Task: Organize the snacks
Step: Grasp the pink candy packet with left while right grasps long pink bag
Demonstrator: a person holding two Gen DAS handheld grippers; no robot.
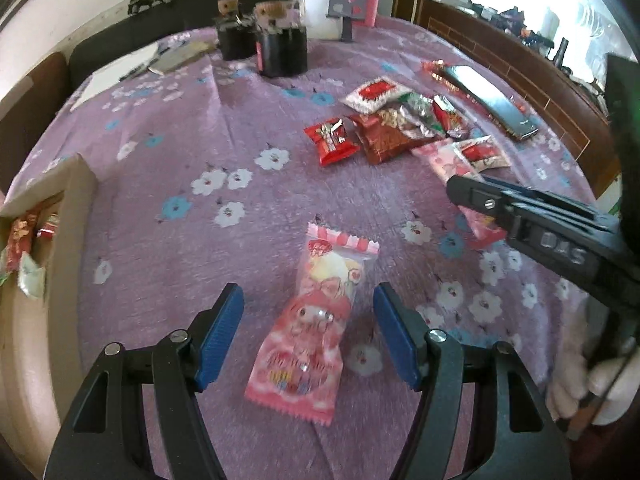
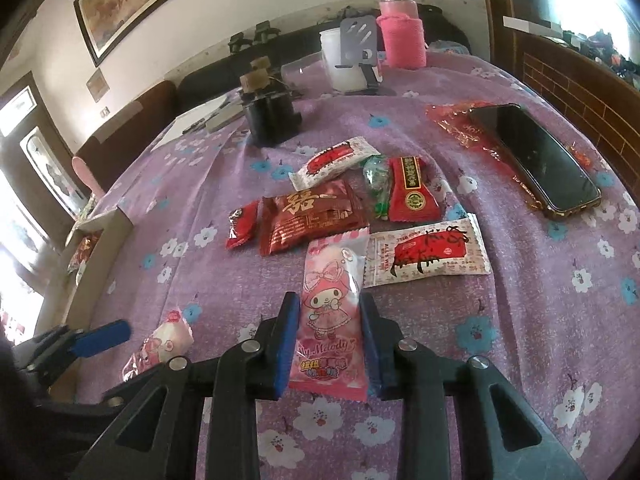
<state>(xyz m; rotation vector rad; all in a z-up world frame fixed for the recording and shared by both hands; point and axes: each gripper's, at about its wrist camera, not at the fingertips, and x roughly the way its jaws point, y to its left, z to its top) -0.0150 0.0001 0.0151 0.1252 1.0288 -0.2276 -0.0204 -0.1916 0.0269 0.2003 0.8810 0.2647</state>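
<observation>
— Two pink packets: where?
— First pink packet (image 1: 304, 332) lies on my tablecloth (image 1: 180, 152) between spread left gripper (image 1: 308, 328) fingers; right gripper (image 2: 330, 344) clamps second pink packet (image 2: 334, 316) beside the snack pile (image 2: 332, 204).

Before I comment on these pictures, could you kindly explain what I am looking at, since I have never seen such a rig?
No robot: a person holds two pincer tools, each carrying a fisheye camera looking along its blue fingers. The left tool is open around a pink Melody packet lying on the purple flowered tablecloth, not gripping it. The right tool brackets a second pink packet; whether it grips is unclear. Nearby lie red snacks, a phone and a cardboard box holding some snacks.
</observation>
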